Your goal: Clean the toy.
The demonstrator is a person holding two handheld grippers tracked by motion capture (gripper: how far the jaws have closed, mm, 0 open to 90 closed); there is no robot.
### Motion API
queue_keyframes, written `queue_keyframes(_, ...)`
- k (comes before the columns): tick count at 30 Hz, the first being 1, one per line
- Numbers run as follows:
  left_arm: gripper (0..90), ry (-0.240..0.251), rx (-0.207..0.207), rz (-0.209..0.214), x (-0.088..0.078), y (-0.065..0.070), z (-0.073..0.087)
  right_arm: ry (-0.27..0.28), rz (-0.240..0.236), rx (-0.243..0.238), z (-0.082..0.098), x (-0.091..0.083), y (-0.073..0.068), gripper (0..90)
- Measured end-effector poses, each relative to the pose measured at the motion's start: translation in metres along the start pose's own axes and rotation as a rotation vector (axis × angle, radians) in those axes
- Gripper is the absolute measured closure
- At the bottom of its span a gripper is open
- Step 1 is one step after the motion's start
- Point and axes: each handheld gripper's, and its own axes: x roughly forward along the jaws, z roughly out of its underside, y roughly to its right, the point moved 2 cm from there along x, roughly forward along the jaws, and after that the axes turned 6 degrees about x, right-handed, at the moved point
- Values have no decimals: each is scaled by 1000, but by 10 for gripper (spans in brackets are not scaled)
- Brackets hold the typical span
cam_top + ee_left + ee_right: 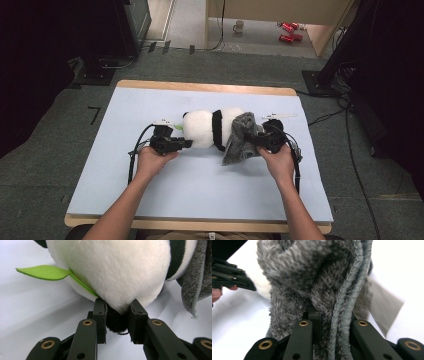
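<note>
Pale bench [150, 200]: my left gripper [187, 143] jaws pinch the panda [202, 127]; my right gripper [254, 141] jaws clamp the grey cloth [240, 140].

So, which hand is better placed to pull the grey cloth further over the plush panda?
The right. Its tongs are already shut on the grey cloth, which lies over one end of the plush panda. The left tongs are clamped on a dark part of the toy, steadying it.
</note>
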Motion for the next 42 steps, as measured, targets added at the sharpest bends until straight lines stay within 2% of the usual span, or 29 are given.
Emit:
queue_keyframes(4,723,1,-10,6,1,-2,0,-9,82,12,2,-3,12,781)
queue_keyframes(6,722,1,-12,8,1,-2,0,-3,90,37,1,-6,16,782)
queue_keyframes(9,721,0,-17,8,1,-3,0,25,22,44,-3,-11,12,783)
queue_keyframes(14,721,3,-28,15,1,-1,0,49,-62,-9,-10,-14,-10,782)
queue_keyframes(20,721,-5,-27,14,0,3,2,39,-166,-31,-11,-3,-34,783)
queue_keyframes(24,720,-2,-36,20,-1,5,5,4,-190,-97,-10,14,-55,782)
queue_keyframes(29,721,3,-42,25,-2,14,10,-51,-224,-183,-3,38,-82,780)
queue_keyframes(33,725,2,-66,38,-6,20,12,-80,-242,-219,2,54,-97,775)
queue_keyframes(35,730,-9,-73,25,-7,24,13,-93,-262,-215,5,62,-101,774)
queue_keyframes(38,733,-10,-80,23,-7,24,16,-105,-257,-210,7,68,-99,776)
queue_keyframes(42,733,-4,-69,17,-7,22,16,-103,-205,-254,7,68,-95,778)
